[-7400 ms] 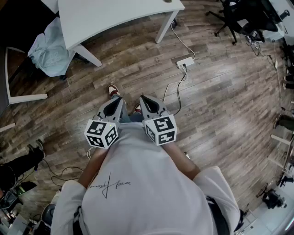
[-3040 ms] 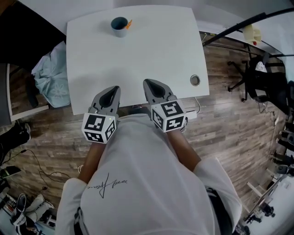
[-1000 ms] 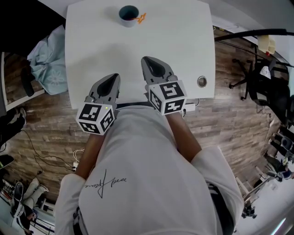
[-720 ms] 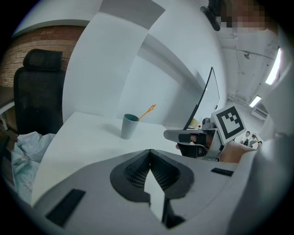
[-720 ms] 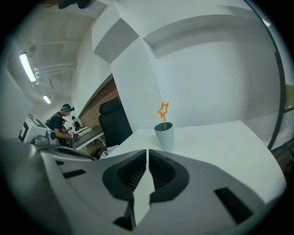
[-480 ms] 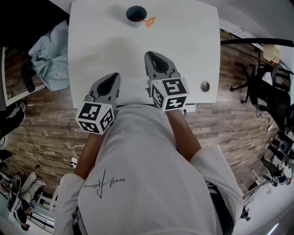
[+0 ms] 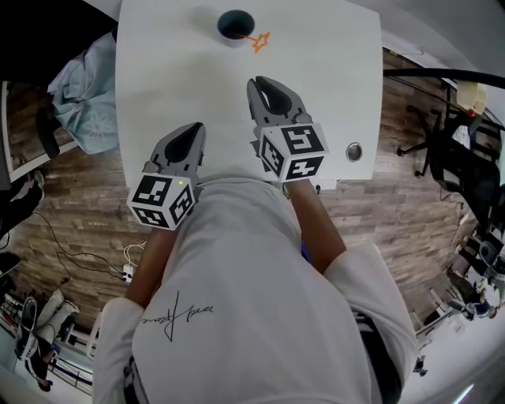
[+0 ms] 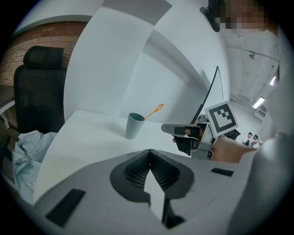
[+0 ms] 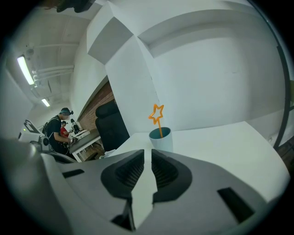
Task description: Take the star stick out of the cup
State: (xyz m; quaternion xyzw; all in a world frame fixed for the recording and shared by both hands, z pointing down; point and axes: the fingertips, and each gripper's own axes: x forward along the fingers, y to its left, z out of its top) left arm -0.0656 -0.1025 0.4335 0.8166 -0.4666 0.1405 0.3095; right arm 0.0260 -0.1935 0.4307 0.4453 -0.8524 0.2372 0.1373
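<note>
A grey-blue cup (image 7: 234, 24) stands near the far edge of the white table (image 7: 331, 71). An orange star stick (image 7: 260, 39) leans out of it to the right. The right gripper view has the cup (image 9: 161, 138) straight ahead, with the star (image 9: 157, 112) above its rim. My right gripper (image 7: 265, 81) is over the table, well short of the cup, shut and empty (image 9: 147, 150). My left gripper (image 7: 192, 129) hangs back near the table's front edge, also shut on nothing (image 8: 150, 150). From it the cup (image 8: 134, 125) is ahead and the right gripper (image 8: 183, 133) is alongside.
A round cable hole (image 7: 353, 151) sits in the table's near right corner. A pale cloth bundle (image 7: 85, 95) lies left of the table and a black office chair (image 7: 458, 134) stands to the right. People work at a bench far off (image 9: 62, 131).
I came from the open floor up to the table. In the last second my right gripper has reached further over the table toward the cup; the left has stayed near the front edge.
</note>
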